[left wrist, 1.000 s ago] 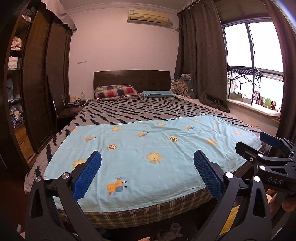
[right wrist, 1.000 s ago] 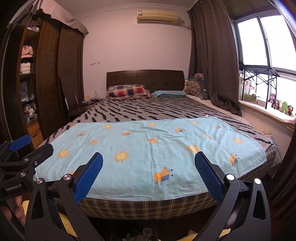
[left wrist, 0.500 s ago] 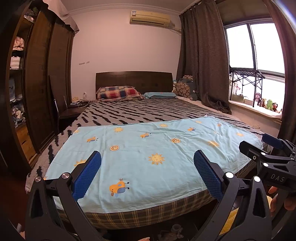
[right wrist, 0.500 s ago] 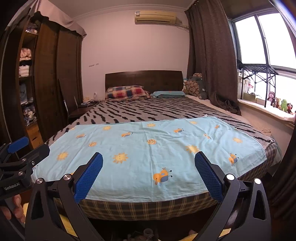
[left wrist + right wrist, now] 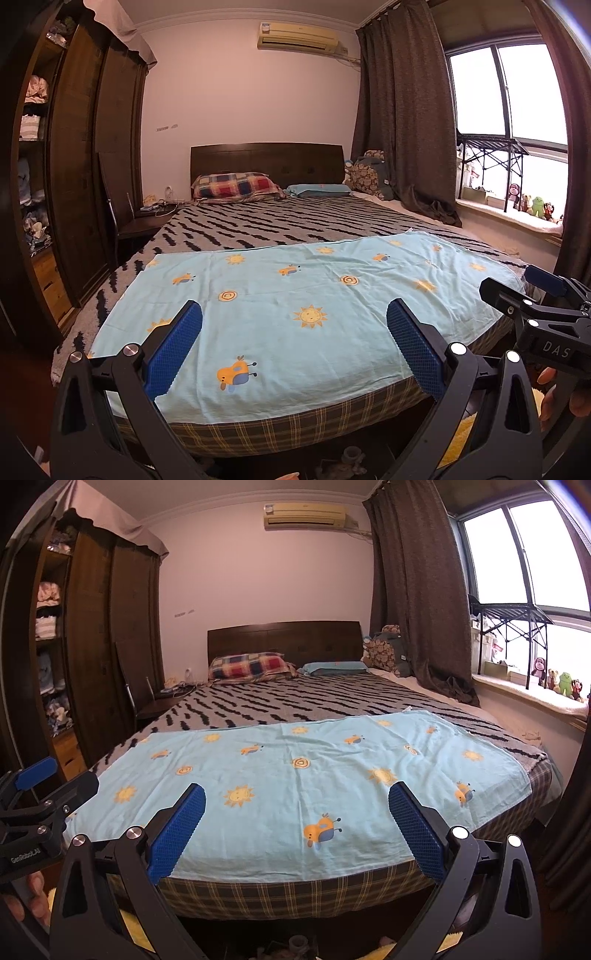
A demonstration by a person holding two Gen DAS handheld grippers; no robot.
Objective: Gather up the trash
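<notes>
A: How do the two stand?
B: The left hand-held gripper (image 5: 294,345) is spread wide and holds nothing; the right hand-held gripper (image 5: 296,827) likewise, both above the bed's (image 5: 295,424) foot edge.
A: And the trash?
B: Something small lies on the floor under that edge, too dim to identify.

Left tool (image 5: 294,347) and right tool (image 5: 296,829) gape wide (side by side).

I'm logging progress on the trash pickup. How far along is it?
Nothing looks collected yet. In hand: nothing; the left gripper and right gripper are both open and empty over the blue sheet. Left: everything; small clutter on the floor below the bed may be trash, unclear.
</notes>
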